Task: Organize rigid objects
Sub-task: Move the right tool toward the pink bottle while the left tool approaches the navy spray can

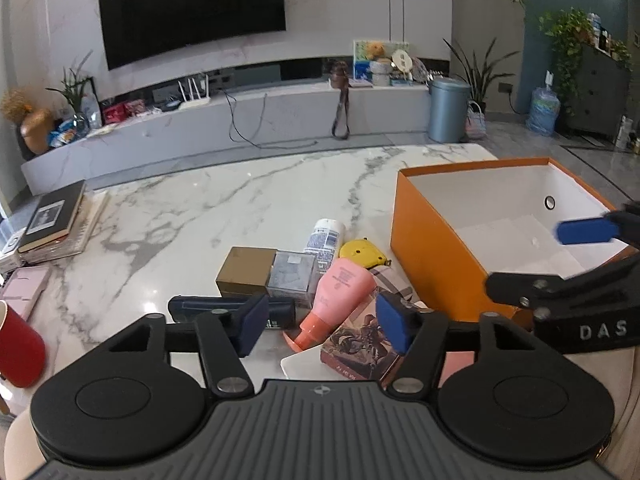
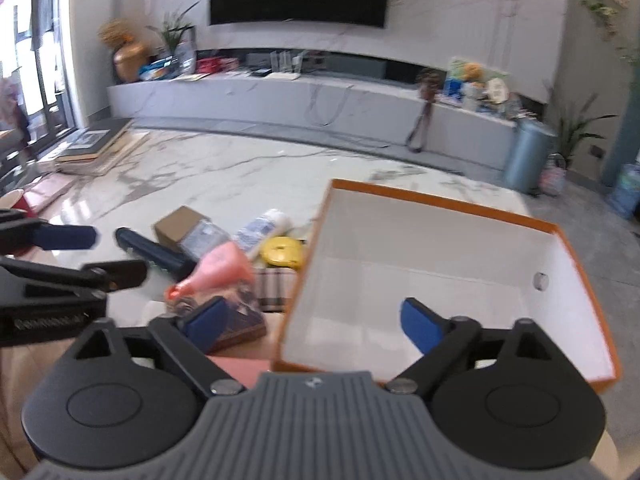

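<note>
White-veined marble table (image 1: 240, 200) before a wall television (image 1: 192, 8); both hand-held grippers wide, empty.

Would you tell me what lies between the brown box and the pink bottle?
A small clear box sits between the brown box and pink bottle, seen in the left wrist view.

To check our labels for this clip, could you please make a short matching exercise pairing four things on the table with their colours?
Things:
1. bottle
2. tape measure
3. open box
4. small carton

Colours:
A. yellow
B. brown
C. pink with an orange cap
D. orange outside, white inside

Pairs: 1-C, 2-A, 3-D, 4-B
</note>
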`<state>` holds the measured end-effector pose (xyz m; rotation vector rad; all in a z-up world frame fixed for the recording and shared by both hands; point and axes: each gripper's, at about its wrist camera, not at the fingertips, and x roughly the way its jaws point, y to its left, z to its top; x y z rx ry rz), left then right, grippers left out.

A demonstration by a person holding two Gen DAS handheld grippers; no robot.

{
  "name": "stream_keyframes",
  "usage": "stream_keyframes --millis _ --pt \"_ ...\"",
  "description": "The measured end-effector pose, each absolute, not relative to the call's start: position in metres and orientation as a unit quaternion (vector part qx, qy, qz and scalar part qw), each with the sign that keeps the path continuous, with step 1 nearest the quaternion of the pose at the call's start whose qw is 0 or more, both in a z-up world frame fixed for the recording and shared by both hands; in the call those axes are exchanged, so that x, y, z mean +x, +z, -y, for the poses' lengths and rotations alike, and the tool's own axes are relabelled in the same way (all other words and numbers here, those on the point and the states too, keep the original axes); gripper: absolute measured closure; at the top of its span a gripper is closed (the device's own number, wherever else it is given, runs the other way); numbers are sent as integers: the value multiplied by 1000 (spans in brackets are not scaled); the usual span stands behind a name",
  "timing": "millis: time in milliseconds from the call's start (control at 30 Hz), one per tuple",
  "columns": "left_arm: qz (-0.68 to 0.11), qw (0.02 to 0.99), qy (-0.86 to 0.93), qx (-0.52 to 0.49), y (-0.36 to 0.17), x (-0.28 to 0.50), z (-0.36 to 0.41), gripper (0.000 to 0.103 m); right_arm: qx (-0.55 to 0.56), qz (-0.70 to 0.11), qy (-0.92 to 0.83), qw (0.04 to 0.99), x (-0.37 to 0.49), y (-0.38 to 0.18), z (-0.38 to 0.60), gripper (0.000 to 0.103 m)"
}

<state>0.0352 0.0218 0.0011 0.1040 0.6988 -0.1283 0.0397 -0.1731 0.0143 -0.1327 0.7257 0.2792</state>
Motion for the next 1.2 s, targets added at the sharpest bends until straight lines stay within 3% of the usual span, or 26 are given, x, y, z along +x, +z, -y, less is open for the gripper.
stream_keyframes --millis 100,167,267,467,533,800,1067,1200 --pt "-356 931 -73 41 2 47 -28 33 -61 -375 168 910 55 15 166 21" --pt "-367 926 -79 32 2 55 -34 39 -59 -390 192 898 65 15 159 34" --pt "-381 919 -93 23 1 66 -44 54 -70 -405 218 885 77 16 146 41" --pt "-432 895 -106 -9 -6 92 -64 67 -111 -425 264 859 100 12 118 55" --pt "-441 892 -101 -10 -9 100 -69 67 -121 -435 272 850 109 8 111 60" --pt "-474 875 -100 4 -25 130 -83 67 -157 -465 291 822 139 -14 85 60" --pt "-511 858 -58 -4 -40 152 -106 55 -177 -483 292 807 166 -33 68 60" --pt "-526 846 -19 -89 -45 158 -125 46 -169 -478 297 809 177 -33 64 58"
